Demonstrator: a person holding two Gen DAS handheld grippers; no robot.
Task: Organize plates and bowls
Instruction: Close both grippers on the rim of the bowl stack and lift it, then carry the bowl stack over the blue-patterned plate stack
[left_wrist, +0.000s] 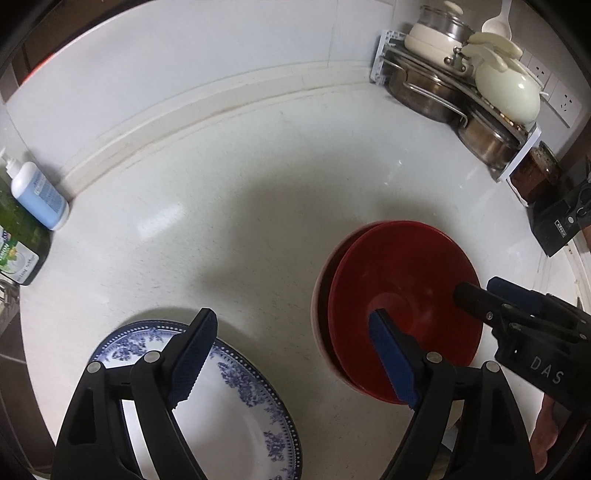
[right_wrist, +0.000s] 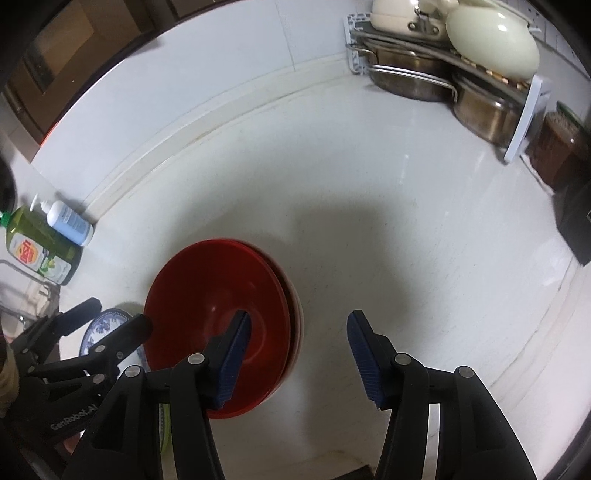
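Note:
A red bowl (left_wrist: 402, 295) sits nested in another bowl with a pale outer rim on the white counter; it also shows in the right wrist view (right_wrist: 207, 295). A blue-and-white patterned plate (left_wrist: 236, 398) lies at the lower left, under my left gripper (left_wrist: 295, 347), which is open and empty, with one finger over the plate and one over the red bowl. My right gripper (right_wrist: 299, 347) is open and empty, its left finger over the red bowl's inside, its right finger over bare counter. The plate's edge (right_wrist: 107, 325) shows in the right wrist view.
A rack with steel pots and cream lids (left_wrist: 461, 81) stands at the back right corner. A dark jar (left_wrist: 535, 173) and a black box (left_wrist: 561, 218) are at the right. A blue bottle (left_wrist: 38, 195) and a green soap bottle (left_wrist: 18, 240) stand at the left.

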